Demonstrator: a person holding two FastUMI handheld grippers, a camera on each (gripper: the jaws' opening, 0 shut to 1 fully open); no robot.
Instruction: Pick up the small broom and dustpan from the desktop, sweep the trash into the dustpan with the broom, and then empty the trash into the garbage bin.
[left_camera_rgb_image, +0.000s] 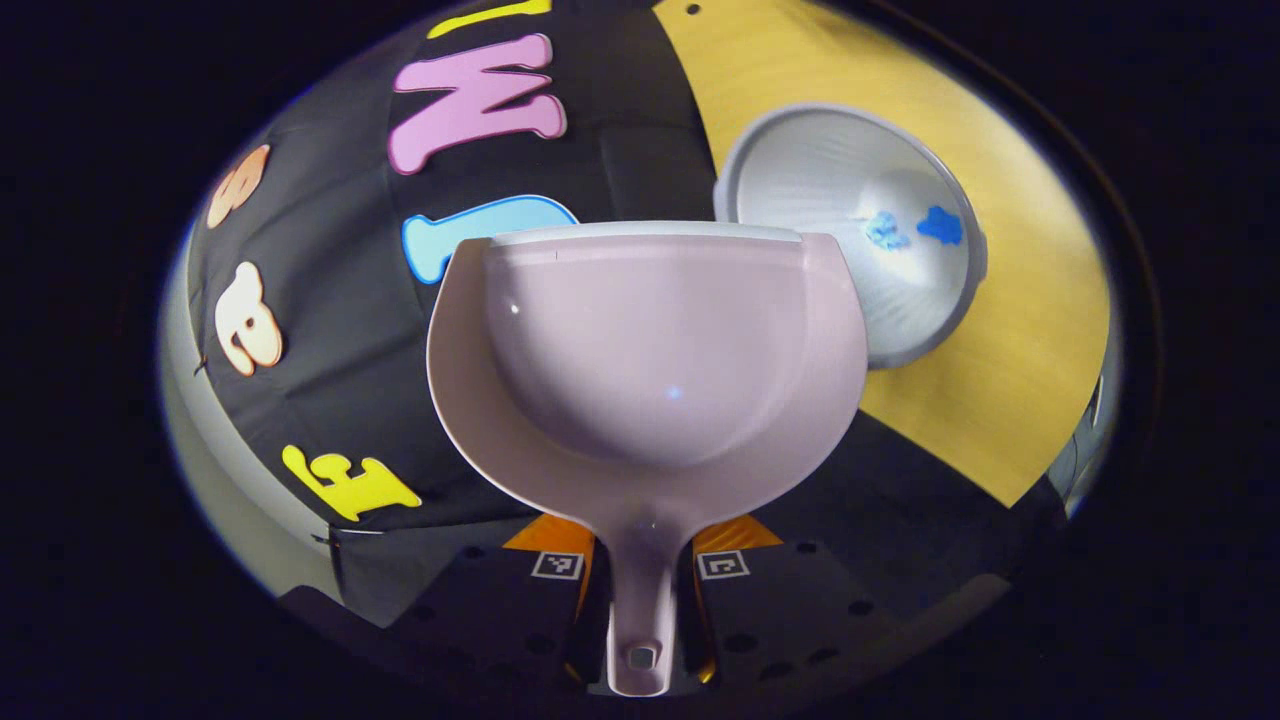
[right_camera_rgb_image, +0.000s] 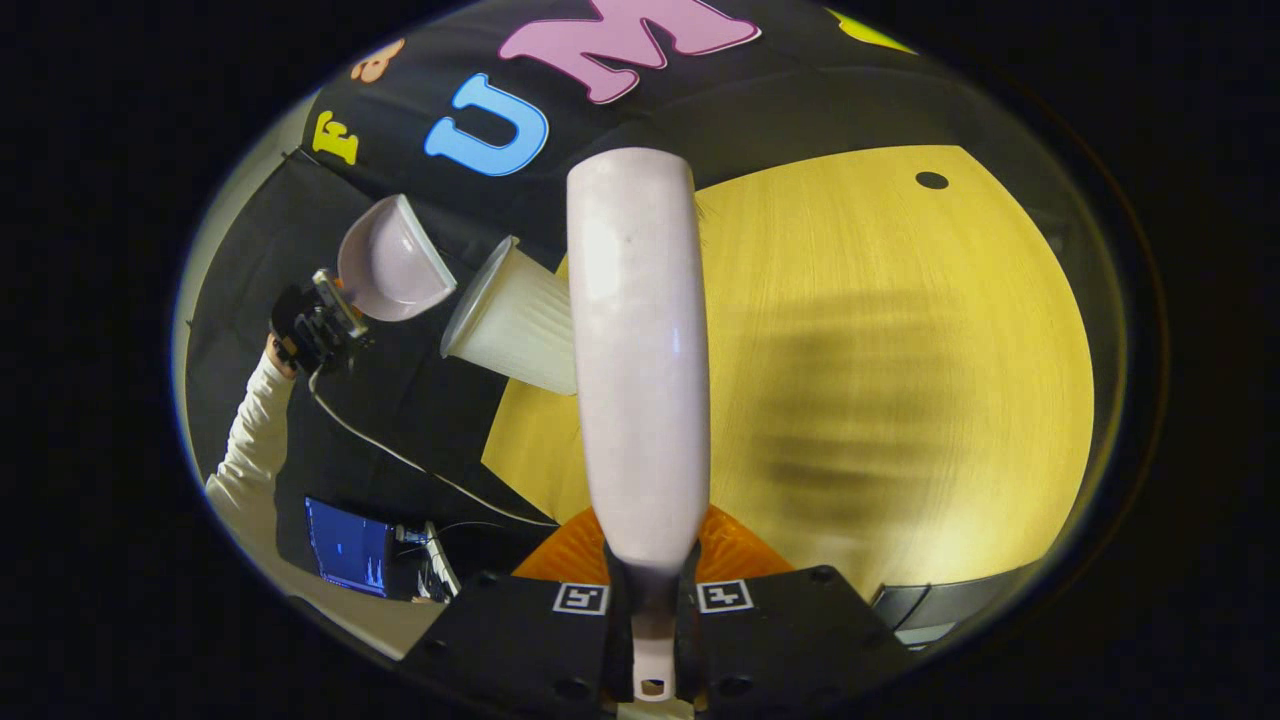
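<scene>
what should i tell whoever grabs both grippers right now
Left gripper: shut on the dustpan handle, pan held up in the air by the garbage bin; the pan looks empty.
Right gripper: shut on the broom handle, broom raised over the desktop.
Two blue scraps lie inside the bin.
Done: both tools picked up, trash seemingly swept and emptied into the bin; no trash seen on the visible desktop.
Left: probably just set the broom and dustpan back down.
</scene>
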